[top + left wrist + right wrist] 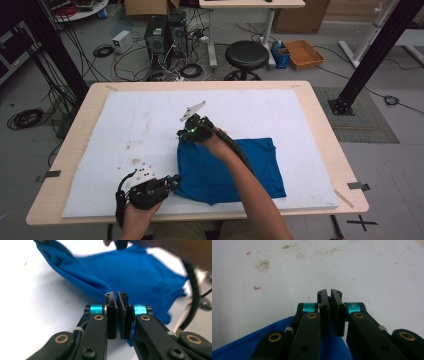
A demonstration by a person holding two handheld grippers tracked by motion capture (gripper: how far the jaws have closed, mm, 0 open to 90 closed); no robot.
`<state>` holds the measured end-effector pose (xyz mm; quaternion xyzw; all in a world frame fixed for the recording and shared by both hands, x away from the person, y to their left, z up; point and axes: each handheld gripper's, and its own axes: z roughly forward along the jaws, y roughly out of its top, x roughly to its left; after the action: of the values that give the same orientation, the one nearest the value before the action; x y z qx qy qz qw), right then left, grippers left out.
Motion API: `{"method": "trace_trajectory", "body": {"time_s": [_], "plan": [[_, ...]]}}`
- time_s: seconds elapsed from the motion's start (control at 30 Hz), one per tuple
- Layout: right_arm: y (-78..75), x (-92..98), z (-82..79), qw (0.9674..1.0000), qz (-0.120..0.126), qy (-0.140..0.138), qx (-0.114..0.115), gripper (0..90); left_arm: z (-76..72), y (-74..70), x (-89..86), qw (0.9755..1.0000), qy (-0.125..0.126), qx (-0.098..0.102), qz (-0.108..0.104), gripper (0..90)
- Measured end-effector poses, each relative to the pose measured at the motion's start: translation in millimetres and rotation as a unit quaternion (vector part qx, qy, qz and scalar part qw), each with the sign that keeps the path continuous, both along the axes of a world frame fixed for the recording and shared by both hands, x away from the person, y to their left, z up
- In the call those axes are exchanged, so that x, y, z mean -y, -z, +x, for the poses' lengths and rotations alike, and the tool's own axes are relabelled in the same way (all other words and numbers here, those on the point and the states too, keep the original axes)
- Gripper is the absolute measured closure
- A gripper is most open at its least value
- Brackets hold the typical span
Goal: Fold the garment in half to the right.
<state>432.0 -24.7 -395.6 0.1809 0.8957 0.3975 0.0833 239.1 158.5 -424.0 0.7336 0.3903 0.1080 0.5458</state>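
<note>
**Cloth pinched at two corners on the white mat**

Cloth (230, 167), blue and partly folded, lies on the white mat (125, 130) that covers the wooden table (320, 125), toward the near right part of the mat as the high view shows it. Its far left corner is bunched under the right gripper (186, 133), and its near left corner meets the left gripper (175, 183).

In the left gripper view the two black jaws stand almost together, with a thin fold of the blue cloth (130, 272) clamped between the pads; the rest of the fabric spreads away beyond them, wrinkled along its left edge. The left gripper (117, 296) sits low at the mat's near edge, held in the person's left hand (137, 212).

In the right gripper view the jaws of the right gripper (329, 293) are likewise closed tight, and blue cloth (249, 345) shows between and below them, so this gripper also pinches the fabric. Ahead of it lies bare mat (362, 265) with brown and red stains (263, 265). The person's right forearm (250, 190) crosses over the cloth.
</note>
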Motion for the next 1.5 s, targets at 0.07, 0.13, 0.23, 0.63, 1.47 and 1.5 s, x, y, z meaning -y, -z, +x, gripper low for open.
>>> {"method": "trace_trajectory", "body": {"time_s": [0.07, 0.13, 0.23, 0.63, 1.47, 1.5], "plan": [[-3.0, 13.1, 0.7, 0.9999, 0.014, 0.008, 0.002, 86.5, 3.0, -3.5, 4.1, 0.9999, 0.01, 0.002, -0.009, 86.6], [-5.3, 25.9, 0.3, 0.9996, 0.024, 0.015, 0.0, 86.5, 5.3, -6.1, 9.6, 0.9997, 0.021, 0.004, -0.014, 86.7], [-9.7, 44.5, -1.2, 0.9986, 0.044, 0.029, -0.003, 86.5, 11.7, -12.1, 19.8, 0.999, 0.038, 0.008, -0.024, 86.7], [-13.0, 131.4, -9.3, 0.9912, 0.091, 0.096, 0.007, 86.6, 41.3, -29.5, 87.1, 0.9932, 0.113, -0.01, -0.024, 86.7], [14.5, 248.3, -22.7, 0.9683, 0.089, 0.233, -0.003, 86.5, 85.6, -16.8, 228.0, 0.9814, 0.175, -0.08, -0.004, 86.6], [14.6, 250.3, -23.3, 0.968, 0.088, 0.235, 0.0, 86.5, 86.3, -15.5, 231.8, 0.9808, 0.178, -0.08, 0.0, 86.6]]}}
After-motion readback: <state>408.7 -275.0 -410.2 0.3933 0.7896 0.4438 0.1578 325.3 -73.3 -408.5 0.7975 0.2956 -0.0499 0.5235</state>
